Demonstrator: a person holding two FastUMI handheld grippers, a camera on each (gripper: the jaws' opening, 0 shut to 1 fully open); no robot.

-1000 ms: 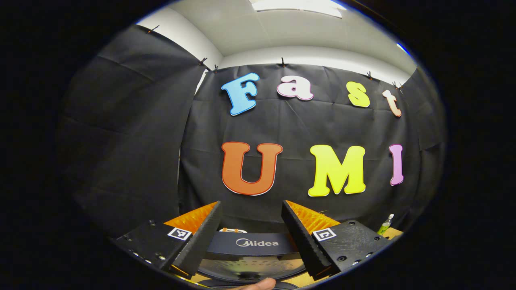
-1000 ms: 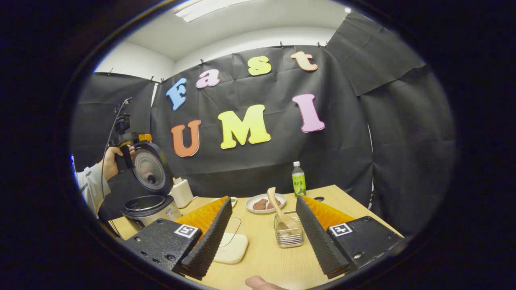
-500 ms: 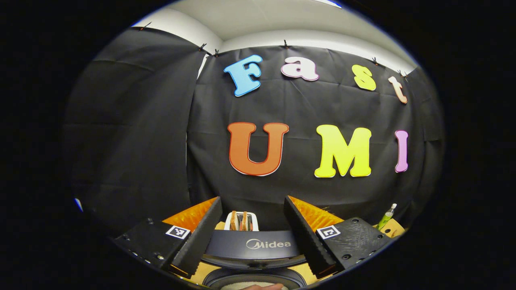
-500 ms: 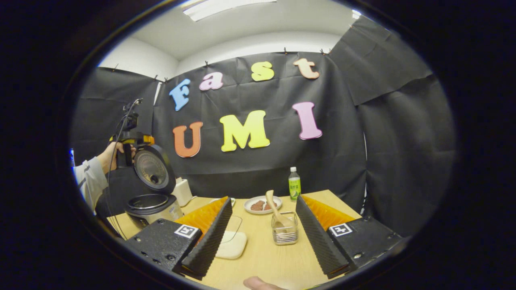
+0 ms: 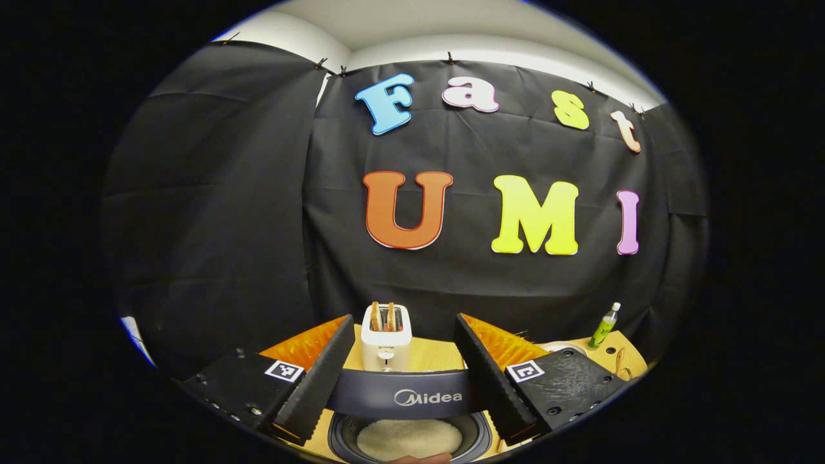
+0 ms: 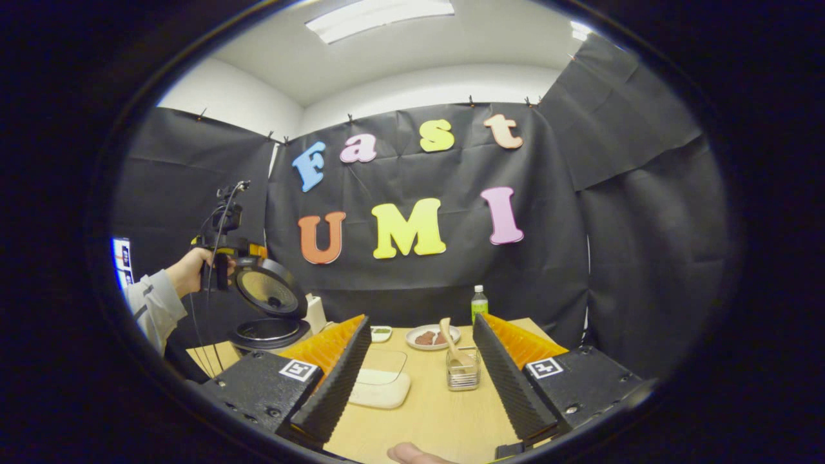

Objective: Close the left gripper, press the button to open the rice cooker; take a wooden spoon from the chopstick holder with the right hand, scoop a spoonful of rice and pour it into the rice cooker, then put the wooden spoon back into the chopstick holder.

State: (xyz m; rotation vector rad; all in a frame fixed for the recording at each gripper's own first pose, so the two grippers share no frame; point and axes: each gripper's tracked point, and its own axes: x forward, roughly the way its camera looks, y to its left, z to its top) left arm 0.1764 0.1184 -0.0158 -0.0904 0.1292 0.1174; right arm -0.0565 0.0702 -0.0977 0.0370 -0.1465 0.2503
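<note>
In the left gripper view my left gripper [image 5: 403,319] is open, and the dark rim of the rice cooker lid [image 5: 403,394] lies across between its fingers. Below the rim shows the pot [image 5: 412,438] with white rice in it. In the right gripper view the rice cooker [image 6: 267,334] stands at the table's left with its lid [image 6: 267,293] raised and tilted. A hand [image 6: 190,270] holds the left gripper [image 6: 225,248] at the lid's top edge. My right gripper [image 6: 419,322] is open above the table. Farther off stands the wire chopstick holder [image 6: 463,374] with the wooden spoon [image 6: 451,345] in it.
A white toaster [image 5: 385,335] stands behind the cooker. On the wooden table [image 6: 438,419] sit a shallow white container with a clear lid [image 6: 381,385], a plate of brown food [image 6: 432,336], a small dish [image 6: 381,332] and a green bottle [image 6: 478,304].
The left gripper view has tipped downward, bringing the pot of rice and the toaster into sight. The cooker lid leans lower than before. My right gripper has drawn back from the holder.
</note>
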